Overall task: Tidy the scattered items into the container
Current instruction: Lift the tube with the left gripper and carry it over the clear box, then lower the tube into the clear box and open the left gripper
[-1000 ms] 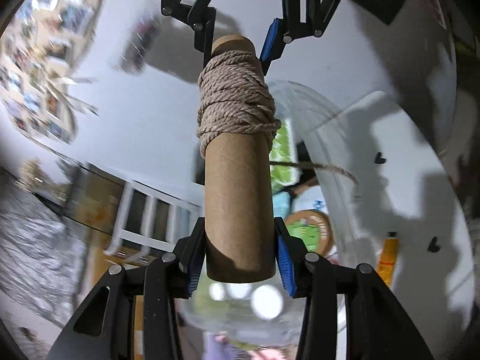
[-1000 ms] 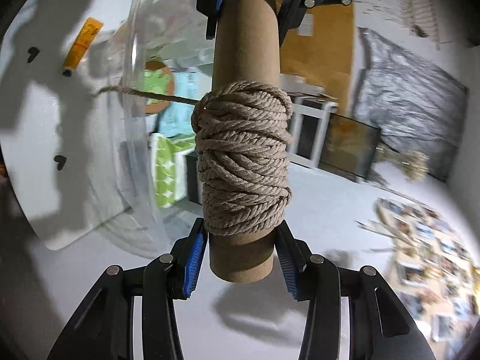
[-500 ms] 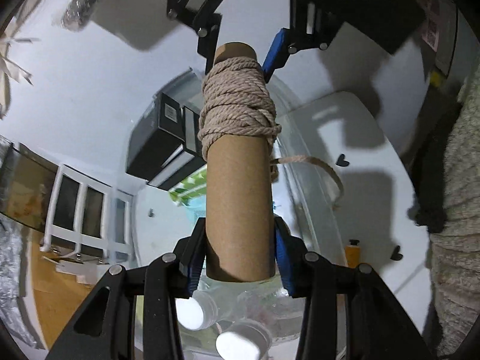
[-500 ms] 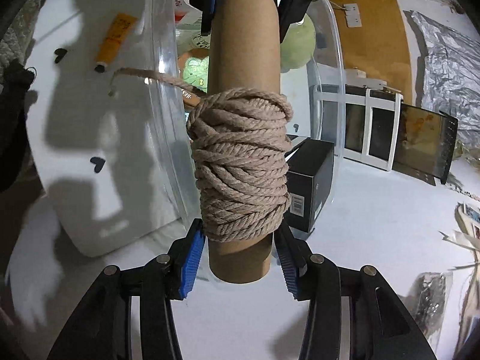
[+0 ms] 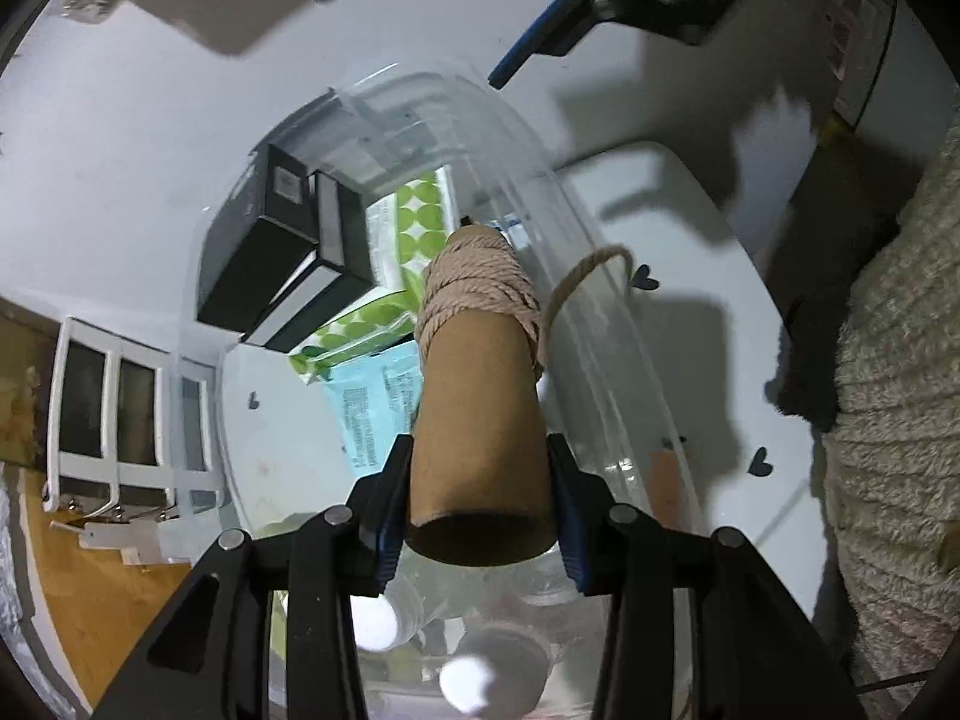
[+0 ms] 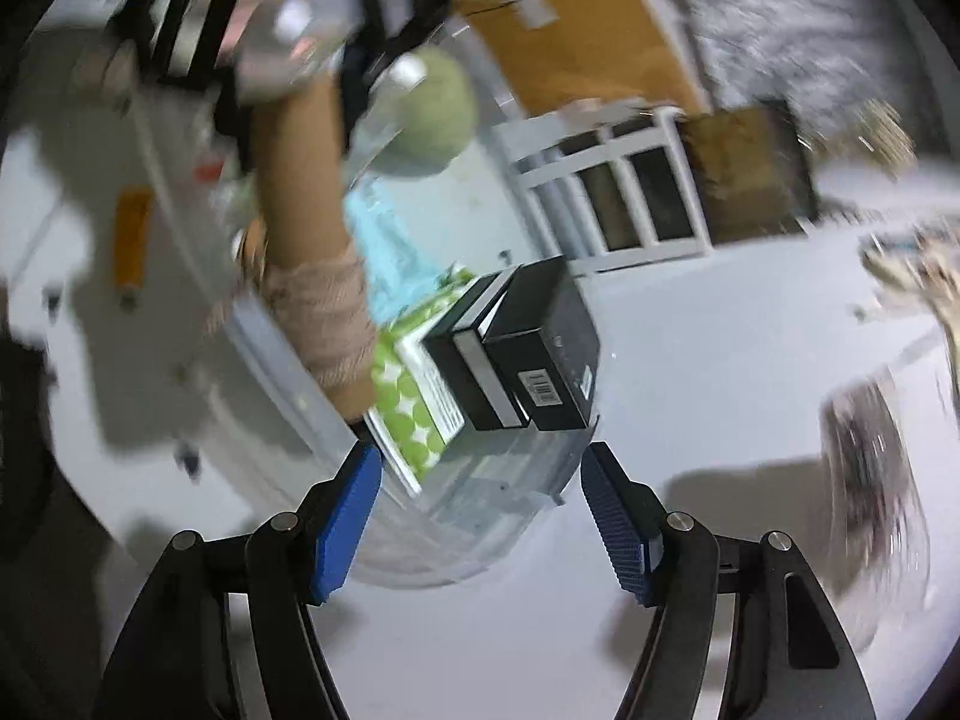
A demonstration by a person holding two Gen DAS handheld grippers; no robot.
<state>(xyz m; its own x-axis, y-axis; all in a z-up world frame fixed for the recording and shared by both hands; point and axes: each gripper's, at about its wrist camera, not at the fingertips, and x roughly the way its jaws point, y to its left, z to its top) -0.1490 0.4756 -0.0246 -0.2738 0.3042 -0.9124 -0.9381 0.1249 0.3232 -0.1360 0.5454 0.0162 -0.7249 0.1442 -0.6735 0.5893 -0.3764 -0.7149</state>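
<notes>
A cardboard tube wound with beige twine (image 5: pixel 480 372) points down into a clear plastic bin (image 5: pixel 576 276). My left gripper (image 5: pixel 480 510) is shut on the tube's bare end, blue pads pressed on both sides. A loose strand of twine (image 5: pixel 585 273) curls over the bin's rim. In the right wrist view the same tube (image 6: pixel 312 228) hangs blurred over the bin (image 6: pixel 498 480). My right gripper (image 6: pixel 480 510) has let go of it; its jaws are opening, with nothing between them. The right gripper's blue pad (image 5: pixel 546 30) shows at the top of the left wrist view.
Inside the bin lie black boxes (image 5: pixel 282 258), a green dotted packet (image 5: pixel 414 228), a light blue packet (image 5: pixel 372 408) and a green round thing (image 6: pixel 432 114). A white lid (image 5: pixel 708 360) lies beside the bin. A white picture frame (image 5: pixel 120 414) and an orange tube (image 6: pixel 132 240) lie outside.
My right gripper released the far end of the tube and pulled back and rolled. The left gripper tilted the tube down into the bin.
</notes>
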